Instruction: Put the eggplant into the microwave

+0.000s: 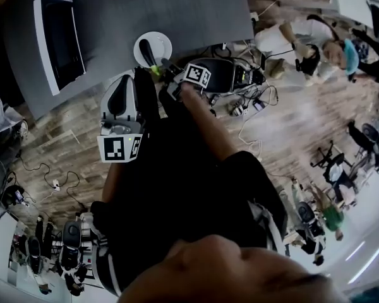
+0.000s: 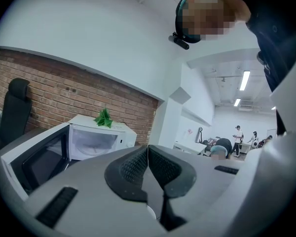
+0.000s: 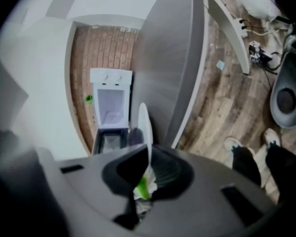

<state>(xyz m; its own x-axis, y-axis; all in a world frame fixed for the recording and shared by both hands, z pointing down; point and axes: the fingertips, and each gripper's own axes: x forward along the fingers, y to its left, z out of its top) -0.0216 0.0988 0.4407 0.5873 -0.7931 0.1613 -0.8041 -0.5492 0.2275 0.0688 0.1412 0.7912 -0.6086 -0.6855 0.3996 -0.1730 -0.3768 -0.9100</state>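
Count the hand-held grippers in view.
2. The left hand-held gripper, shut and empty, faces the microwave; the right hand-held gripper is shut on the eggplant stem at the plate.

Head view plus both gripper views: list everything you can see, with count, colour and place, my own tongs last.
eggplant: one, dark purple with green stem, on the plate
plate: one, white, on the table
microwave: one, white, door open, at the table's end
plant: one, green, on top of the microwave
table: one, grey
cables: several, pale, on the wooden floor
left tongs: one, grey, shut, empty
right tongs: one, grey, shut on the eggplant's stem
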